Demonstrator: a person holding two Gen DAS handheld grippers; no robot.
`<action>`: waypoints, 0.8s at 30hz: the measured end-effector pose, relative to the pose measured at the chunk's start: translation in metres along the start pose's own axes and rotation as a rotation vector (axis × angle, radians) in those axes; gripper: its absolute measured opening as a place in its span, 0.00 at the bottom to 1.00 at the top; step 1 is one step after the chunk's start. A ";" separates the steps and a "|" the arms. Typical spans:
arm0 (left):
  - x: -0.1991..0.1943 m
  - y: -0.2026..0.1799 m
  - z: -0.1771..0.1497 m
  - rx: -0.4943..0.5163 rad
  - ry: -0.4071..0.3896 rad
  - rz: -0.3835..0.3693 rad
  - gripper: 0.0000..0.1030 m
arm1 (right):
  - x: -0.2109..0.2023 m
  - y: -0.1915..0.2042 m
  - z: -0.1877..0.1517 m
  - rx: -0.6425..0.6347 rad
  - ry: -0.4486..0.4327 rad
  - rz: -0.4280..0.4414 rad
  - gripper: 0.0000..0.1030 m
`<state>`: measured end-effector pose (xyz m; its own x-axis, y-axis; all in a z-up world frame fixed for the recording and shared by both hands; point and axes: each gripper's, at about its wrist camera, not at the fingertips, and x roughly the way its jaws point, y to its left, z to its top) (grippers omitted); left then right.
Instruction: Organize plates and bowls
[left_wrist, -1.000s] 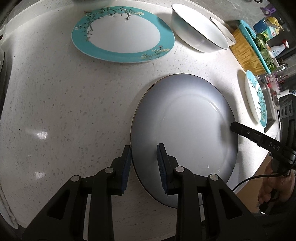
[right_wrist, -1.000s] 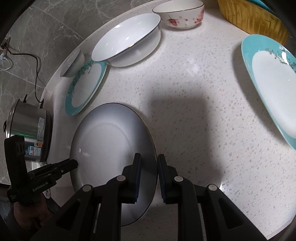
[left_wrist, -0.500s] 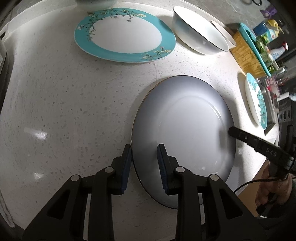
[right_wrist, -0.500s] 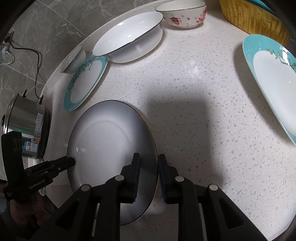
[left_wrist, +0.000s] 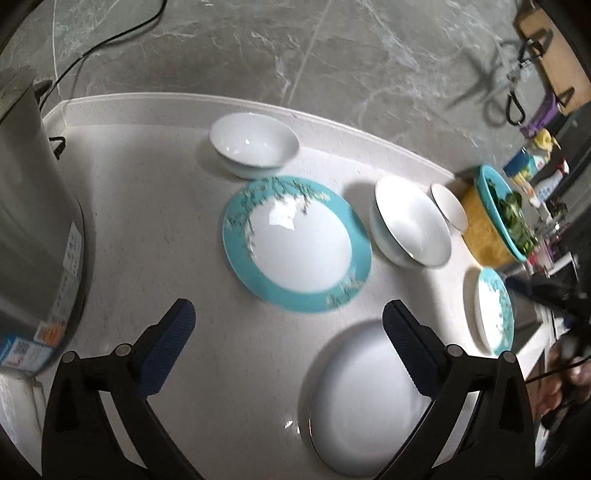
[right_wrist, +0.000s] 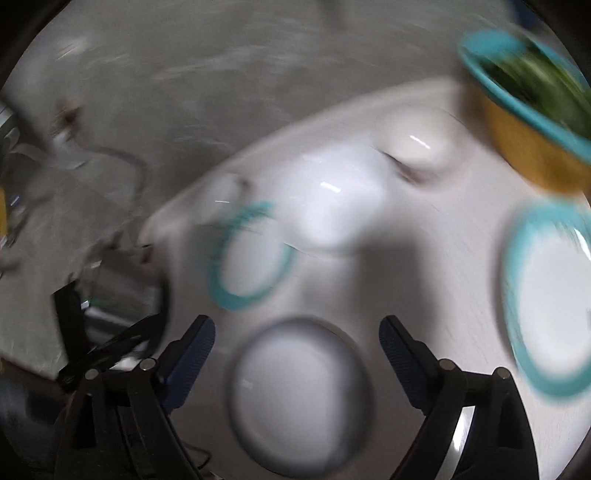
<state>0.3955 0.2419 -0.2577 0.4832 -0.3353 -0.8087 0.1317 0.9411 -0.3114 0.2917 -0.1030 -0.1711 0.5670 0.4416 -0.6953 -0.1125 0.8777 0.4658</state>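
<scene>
Plates remain scattered: my left claw (left_wrist: 286, 334) and right claw (right_wrist: 297, 345) are opening, gripping nothing, above the grey plate (left_wrist: 364, 402) lying flat on the desk (left_wrist: 155, 229). Teal plate (left_wrist: 297, 243) and bowls are unstacked.

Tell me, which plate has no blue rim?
The plain grey-white round plate nearest the left gripper. The big teal-rimmed flowered plate and the small teal-rimmed plate both have coloured, patterned borders.
</scene>
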 end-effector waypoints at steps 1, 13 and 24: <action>0.005 0.002 0.005 -0.023 0.008 -0.006 1.00 | 0.003 0.014 0.014 -0.069 0.008 0.004 0.90; 0.071 0.052 0.054 -0.123 0.106 0.003 0.98 | 0.078 0.024 0.024 0.152 0.124 0.094 0.71; 0.131 0.064 0.091 -0.050 0.217 -0.015 0.98 | 0.126 -0.022 0.007 0.339 0.089 0.044 0.63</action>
<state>0.5463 0.2621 -0.3380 0.2835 -0.3557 -0.8906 0.0919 0.9345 -0.3440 0.3712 -0.0680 -0.2646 0.4924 0.5056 -0.7085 0.1503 0.7524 0.6414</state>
